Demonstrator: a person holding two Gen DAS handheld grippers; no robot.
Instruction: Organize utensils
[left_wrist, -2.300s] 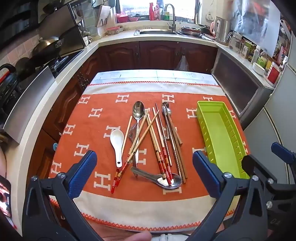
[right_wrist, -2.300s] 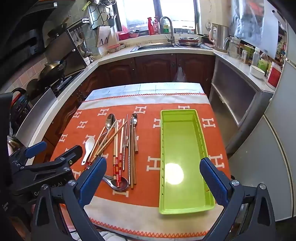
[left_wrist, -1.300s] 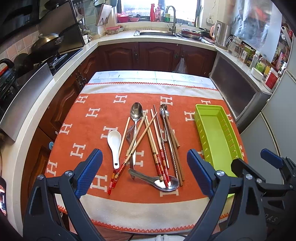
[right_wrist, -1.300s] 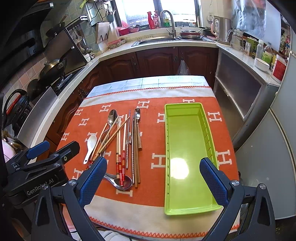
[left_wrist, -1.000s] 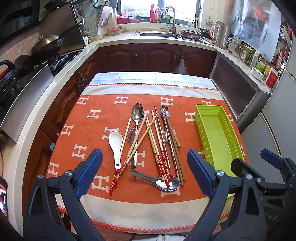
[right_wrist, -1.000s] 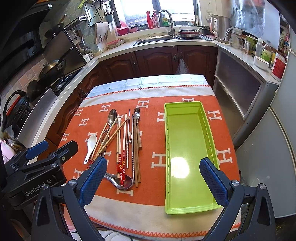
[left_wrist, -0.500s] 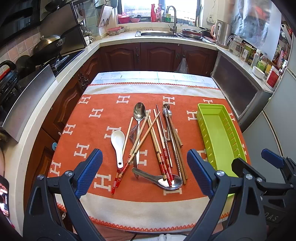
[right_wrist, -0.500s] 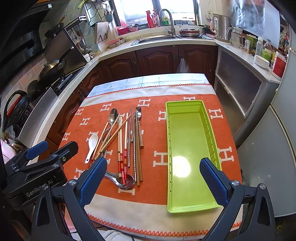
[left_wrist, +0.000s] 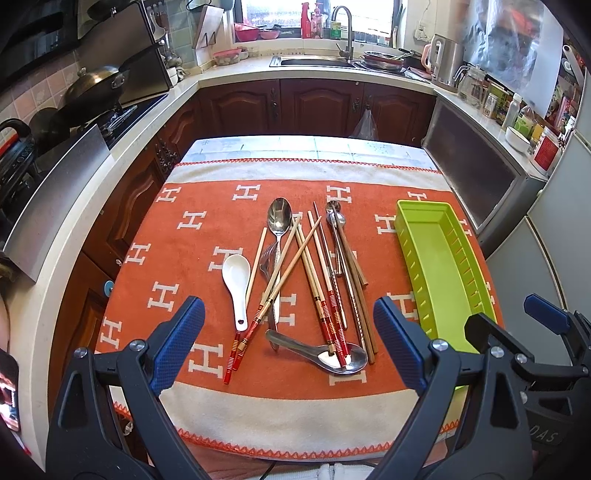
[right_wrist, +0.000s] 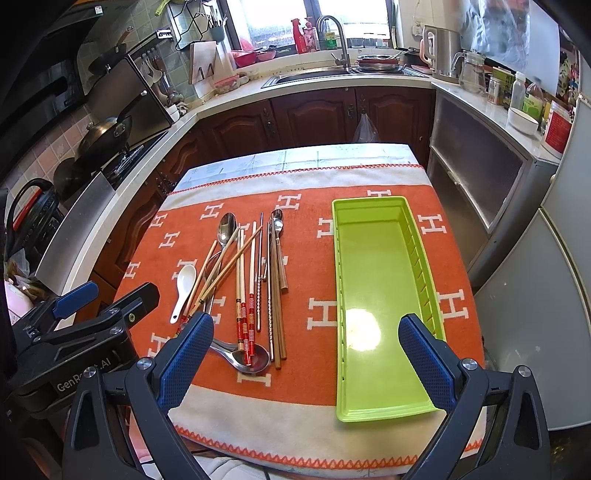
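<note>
The left hand-held gripper (left_wrist: 288, 341) is hovering wide and empty over the near edge of the table (left_wrist: 295, 146), its blue pads (left_wrist: 177, 341) framing the heap of utensils. The right hand-held gripper (right_wrist: 306, 360) is likewise spread wide and holding nothing, poised over the near end of the green tray (right_wrist: 373, 410). The tray is lying empty on the orange cloth (left_wrist: 207, 206), well to the right of the heap, its long side running away from the person.

The utensils are lying crossed and stacked. The red-banded chopsticks (left_wrist: 334, 325) are resting with their tips inside the bowl of the nearest steel spoon (left_wrist: 325, 354). The plain wooden chopsticks (left_wrist: 291, 254) are crossing the handle of the long steel spoon (left_wrist: 279, 221). The white ceramic spoon (left_wrist: 236, 284) is lying at the left edge, just beside the heap.

Recommended procedure, as a judgement:
- Start with an uppermost or outlying piece; the white spoon or the top chopsticks are the likely candidates.
- Close the pads across a handle, not along it.
- Lift straight up, since dragging is likely to scatter the neighbours.
- Lay each piece lengthwise in the tray.

Caution: thin steel handles are likely to slip between the pads.
</note>
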